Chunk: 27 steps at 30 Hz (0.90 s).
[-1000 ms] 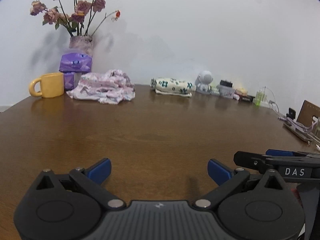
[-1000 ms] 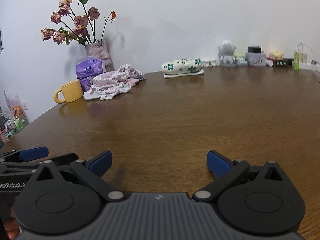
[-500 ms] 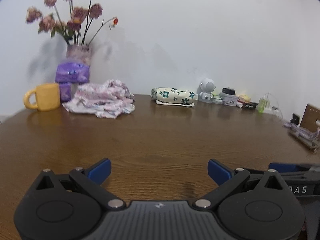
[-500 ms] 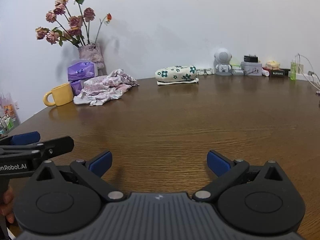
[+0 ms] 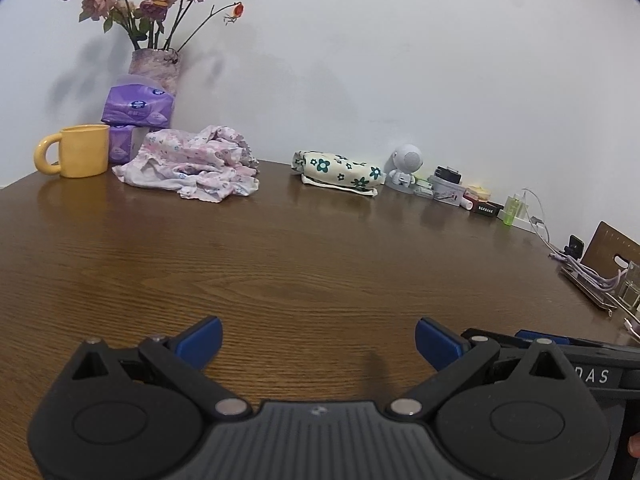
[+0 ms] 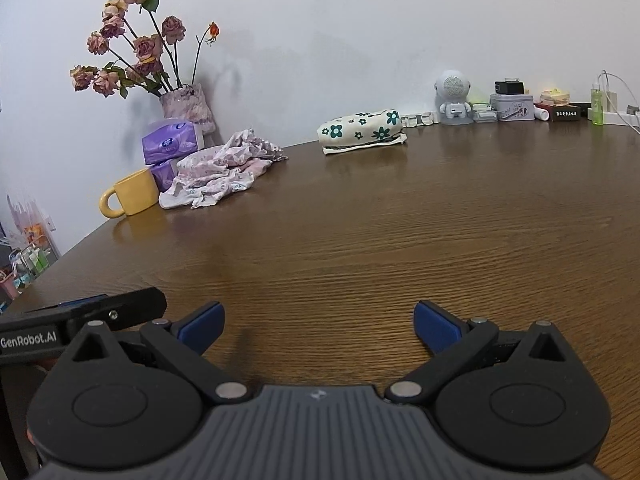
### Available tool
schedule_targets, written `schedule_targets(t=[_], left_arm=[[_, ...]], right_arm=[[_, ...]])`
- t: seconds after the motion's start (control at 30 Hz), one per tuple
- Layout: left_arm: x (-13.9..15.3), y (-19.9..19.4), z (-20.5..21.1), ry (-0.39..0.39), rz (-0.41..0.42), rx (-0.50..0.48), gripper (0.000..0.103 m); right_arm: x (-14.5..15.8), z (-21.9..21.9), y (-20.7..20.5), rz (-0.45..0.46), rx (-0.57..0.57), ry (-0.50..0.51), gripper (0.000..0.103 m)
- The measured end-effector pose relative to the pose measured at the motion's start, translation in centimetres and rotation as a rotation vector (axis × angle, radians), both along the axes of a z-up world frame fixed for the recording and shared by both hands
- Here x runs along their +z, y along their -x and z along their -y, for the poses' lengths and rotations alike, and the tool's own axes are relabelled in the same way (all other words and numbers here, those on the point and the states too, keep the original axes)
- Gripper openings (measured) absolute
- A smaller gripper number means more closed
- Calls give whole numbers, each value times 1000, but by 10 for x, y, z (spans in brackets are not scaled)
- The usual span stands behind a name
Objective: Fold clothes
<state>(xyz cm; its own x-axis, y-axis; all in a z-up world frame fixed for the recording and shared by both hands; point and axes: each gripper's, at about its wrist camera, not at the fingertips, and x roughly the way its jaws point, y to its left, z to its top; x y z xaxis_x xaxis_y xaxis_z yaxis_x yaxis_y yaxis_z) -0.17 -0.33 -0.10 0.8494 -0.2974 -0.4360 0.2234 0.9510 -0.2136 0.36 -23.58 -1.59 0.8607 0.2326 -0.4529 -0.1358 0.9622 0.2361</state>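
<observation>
Both grippers, left gripper [image 5: 318, 338] and right gripper [image 6: 318, 322], hover spread apart and empty over the bare table [image 5: 300, 264], probably readying a reach. Crumpled pink clothes [image 5: 192, 168] lie far off beside the yellow mug [image 5: 78, 156].

Both wrist cameras sit low at the table's [image 5: 304, 264] near edge, facing the far edge. Both share the crumpled clothes [image 5: 192, 168] [image 6: 220, 172] at the far-left corner.

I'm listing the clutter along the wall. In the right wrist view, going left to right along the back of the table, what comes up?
yellow mug → crumpled pink garment → folded floral cloth → white robot figurine → green bottle
</observation>
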Motion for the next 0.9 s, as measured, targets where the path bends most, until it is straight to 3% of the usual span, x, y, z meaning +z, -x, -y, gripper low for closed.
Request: schedule_targets(t=[0.4, 0.9], left_arm=[[-2, -4, -7, 51, -35, 12, 103], [-2, -2, -1, 24, -38, 4, 103]], right_arm=[[0, 2, 0, -1, 0, -11, 102], [0, 2, 1, 9, -14, -19, 103]])
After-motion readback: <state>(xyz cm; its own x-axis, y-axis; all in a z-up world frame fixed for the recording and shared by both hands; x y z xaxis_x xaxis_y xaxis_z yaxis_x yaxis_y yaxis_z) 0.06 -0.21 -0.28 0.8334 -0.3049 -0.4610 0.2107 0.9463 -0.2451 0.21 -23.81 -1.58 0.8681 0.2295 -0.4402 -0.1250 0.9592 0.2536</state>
